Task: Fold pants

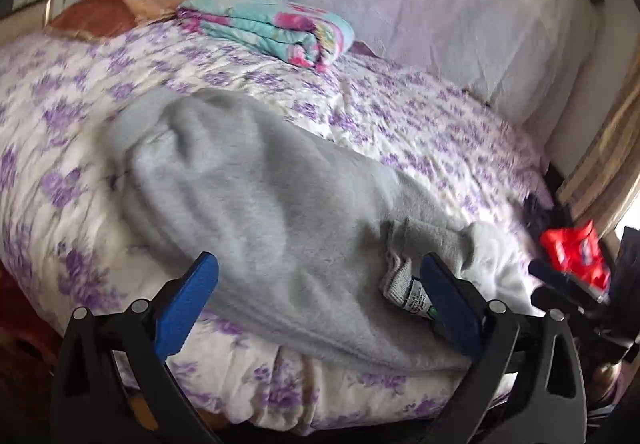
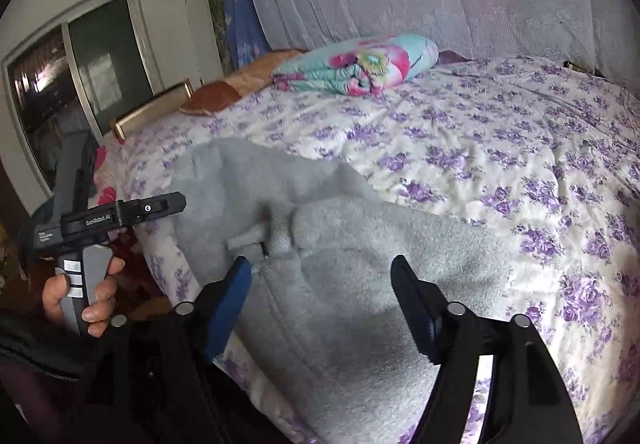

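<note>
Both grippers spread wide over grey pants on bed.
Left gripper [image 1: 318, 276] and right gripper [image 2: 320, 284] hold nothing — pants [image 1: 260, 204] lie crumpled at the near edge of the floral bedspread [image 1: 420, 132]; folded blanket [image 1: 272, 26] beyond.

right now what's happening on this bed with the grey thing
A person holds a two-finger gripper in each hand over fuzzy grey fleece pants lying rumpled on the purple-flowered white bedspread. Both the left gripper and right gripper hover open above the fabric, gripping nothing. The pants are not yet neatly folded. A folded turquoise-and-pink floral blanket sits farther back.
</note>
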A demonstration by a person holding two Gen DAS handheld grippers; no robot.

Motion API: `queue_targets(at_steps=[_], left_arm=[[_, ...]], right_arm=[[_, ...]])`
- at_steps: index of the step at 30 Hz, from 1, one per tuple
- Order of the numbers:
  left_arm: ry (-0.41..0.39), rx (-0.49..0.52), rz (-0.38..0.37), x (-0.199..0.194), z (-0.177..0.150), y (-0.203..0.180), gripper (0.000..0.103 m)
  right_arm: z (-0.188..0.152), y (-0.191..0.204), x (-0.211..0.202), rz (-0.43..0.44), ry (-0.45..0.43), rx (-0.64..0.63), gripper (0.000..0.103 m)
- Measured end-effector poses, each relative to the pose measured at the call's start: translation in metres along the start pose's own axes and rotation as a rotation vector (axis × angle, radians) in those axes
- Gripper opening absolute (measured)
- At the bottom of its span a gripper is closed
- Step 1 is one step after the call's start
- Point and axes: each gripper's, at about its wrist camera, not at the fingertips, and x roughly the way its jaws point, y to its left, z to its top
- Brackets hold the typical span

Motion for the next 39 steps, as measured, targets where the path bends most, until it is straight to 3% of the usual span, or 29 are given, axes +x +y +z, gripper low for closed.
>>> queue_targets(at_steps=[5, 7, 12, 15, 16, 18, 20, 24, 30, 32, 34, 35, 36, 38, 39], left_arm=[[0.095, -0.379, -0.171, 0.027, 0.011, 0.092, 0.098], [0.046, -0.385, -0.188, 0.031, 0.024, 0.096, 0.098], [0.052, -0.404, -0.128, 0.063, 0.053, 0.090, 0.098], [0.056, -0.396, -0.094, 0.071, 0.057, 0.082, 0.097], [0.037, -0.392, -0.103, 0.068, 0.057, 0.080, 0.093], [0.028, -0.385, -0.119, 0.066, 0.055, 0.080, 0.030], [0.010, -0.383, -0.142, 0.060, 0.053, 0.084, 0.026], [-0.057, -0.228, -0.090, 0.033, 0.057, 0.047, 0.025], [-0.148, 0.231, -0.122, -0.030, 0.046, -0.092, 0.025], [-0.091, 0.400, -0.155, -0.031, 0.025, -0.140, 0.029], [0.033, 0.531, -0.191, -0.011, -0.005, -0.177, 0.046], [0.115, 0.586, -0.219, 0.006, -0.023, -0.189, 0.064], [0.203, 0.624, -0.231, 0.026, -0.039, -0.197, 0.071], [0.356, 0.628, -0.237, 0.064, -0.062, -0.196, 0.071], [0.353, 0.626, -0.247, 0.068, -0.065, -0.195, 0.075]], right_arm=[[-0.007, 0.017, -0.001, 0.077, -0.011, 0.005, 0.098], [-0.008, 0.021, 0.001, 0.123, -0.004, 0.007, 0.100], [-0.013, 0.012, 0.002, 0.181, 0.031, 0.084, 0.100], [-0.020, -0.006, 0.003, 0.277, 0.031, 0.189, 0.100], [-0.023, -0.014, 0.002, 0.283, 0.024, 0.228, 0.099], [-0.028, -0.026, -0.002, 0.237, 0.004, 0.284, 0.095], [-0.032, -0.036, -0.008, 0.206, -0.020, 0.317, 0.095], [-0.032, -0.055, -0.033, 0.118, -0.101, 0.341, 0.094], [-0.026, -0.098, -0.089, -0.052, -0.256, 0.386, 0.095], [-0.024, -0.109, -0.099, -0.068, -0.268, 0.407, 0.095], [-0.023, -0.118, -0.094, -0.024, -0.245, 0.434, 0.095], [-0.024, -0.120, -0.088, 0.007, -0.225, 0.450, 0.098], [-0.025, -0.122, -0.079, 0.038, -0.197, 0.463, 0.100], [-0.024, -0.120, -0.053, 0.098, -0.104, 0.484, 0.100], [-0.022, -0.115, -0.040, 0.125, -0.055, 0.480, 0.100]])
